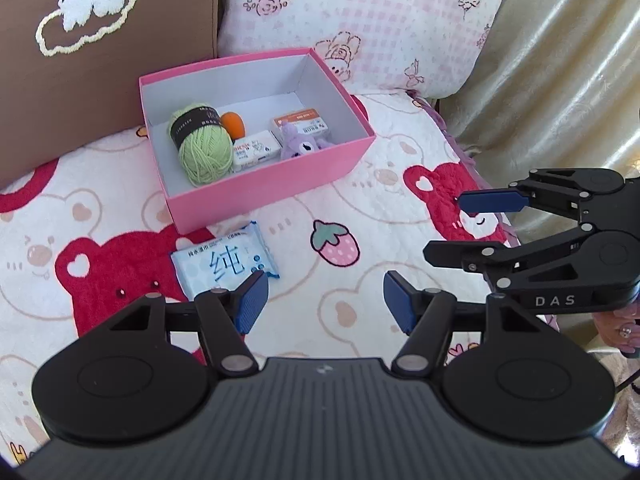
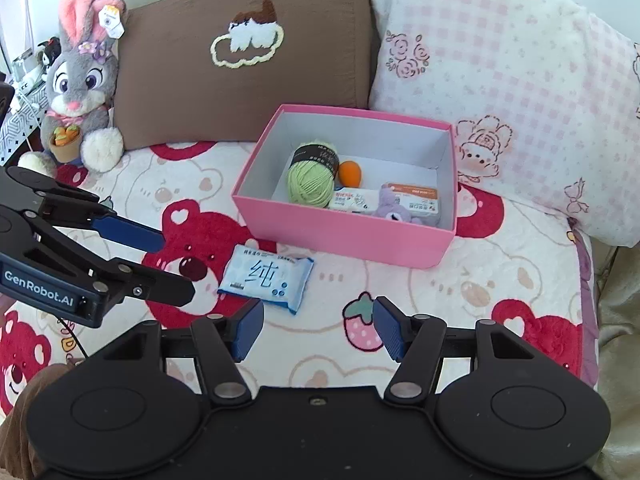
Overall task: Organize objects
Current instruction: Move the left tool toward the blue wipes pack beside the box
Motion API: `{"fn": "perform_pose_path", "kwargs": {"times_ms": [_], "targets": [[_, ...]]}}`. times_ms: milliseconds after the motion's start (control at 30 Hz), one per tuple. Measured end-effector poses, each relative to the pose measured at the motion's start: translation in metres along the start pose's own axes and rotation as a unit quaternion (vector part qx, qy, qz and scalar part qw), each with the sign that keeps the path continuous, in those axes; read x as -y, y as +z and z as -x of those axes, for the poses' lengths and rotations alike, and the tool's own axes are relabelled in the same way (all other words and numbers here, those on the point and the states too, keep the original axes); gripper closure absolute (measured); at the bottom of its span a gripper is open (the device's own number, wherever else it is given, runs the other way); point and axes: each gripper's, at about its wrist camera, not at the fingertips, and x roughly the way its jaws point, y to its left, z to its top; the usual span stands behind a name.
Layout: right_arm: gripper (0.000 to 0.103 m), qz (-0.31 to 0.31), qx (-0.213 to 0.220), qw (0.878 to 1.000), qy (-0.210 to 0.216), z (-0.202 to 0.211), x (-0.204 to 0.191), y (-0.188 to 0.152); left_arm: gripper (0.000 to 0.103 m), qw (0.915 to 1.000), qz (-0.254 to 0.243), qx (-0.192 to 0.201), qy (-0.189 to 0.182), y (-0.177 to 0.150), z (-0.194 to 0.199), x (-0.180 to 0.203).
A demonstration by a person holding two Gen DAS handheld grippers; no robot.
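An open pink box (image 1: 276, 184) (image 2: 344, 232) stands on the bear-print blanket. Inside it lie a green yarn ball (image 1: 202, 148) (image 2: 310, 184), a small orange ball (image 1: 233, 123), a white packet (image 1: 256, 151), an orange-and-white carton (image 1: 302, 122) and a purple plush toy (image 1: 302, 146). A blue-and-white wipes pack (image 1: 224, 266) (image 2: 266, 278) lies flat on the blanket in front of the box. My left gripper (image 1: 325, 300) (image 2: 178, 266) hovers open just right of the pack, holding nothing. My right gripper (image 2: 319, 326) (image 1: 444, 226) is open and empty, nearer than the pack.
A brown cushion (image 2: 240, 60) and a pink checked pillow (image 2: 500, 60) lean behind the box. A grey bunny plush (image 2: 80, 88) sits at the far left. The blanket's edge and a beige curtain (image 1: 560, 80) are on the right. A hand (image 1: 624, 328) grips the right tool.
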Motion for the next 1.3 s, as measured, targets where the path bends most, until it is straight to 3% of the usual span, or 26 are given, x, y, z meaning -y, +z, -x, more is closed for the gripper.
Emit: {"fn": "perform_pose_path", "kwargs": {"times_ms": [467,833,1000,1133,1300], "targets": [[0.033,0.039,-0.037,0.998,0.031,-0.032,-0.027,-0.017,0.040,0.9994,0.028,-0.022,-0.003,-0.026,-0.011,-0.018],[0.028,0.088,-0.042,0.994,0.058,-0.062,-0.038,-0.029,0.035,0.9974,0.051,-0.049,0.014,-0.035,-0.046,-0.042],[0.016,0.115,-0.016,0.991,0.072,-0.092,-0.043,-0.033,0.025,0.9959,0.077,-0.035,0.032,-0.039,-0.057,-0.066],[0.016,0.107,-0.006,0.990,0.087,-0.119,-0.040,-0.035,0.021,0.9941,0.095,-0.016,0.049,-0.039,-0.067,-0.087],[0.016,0.118,0.012,0.988,0.103,-0.134,-0.038,-0.038,0.014,0.9946,0.079,0.006,0.068,-0.044,-0.079,-0.097]]}}
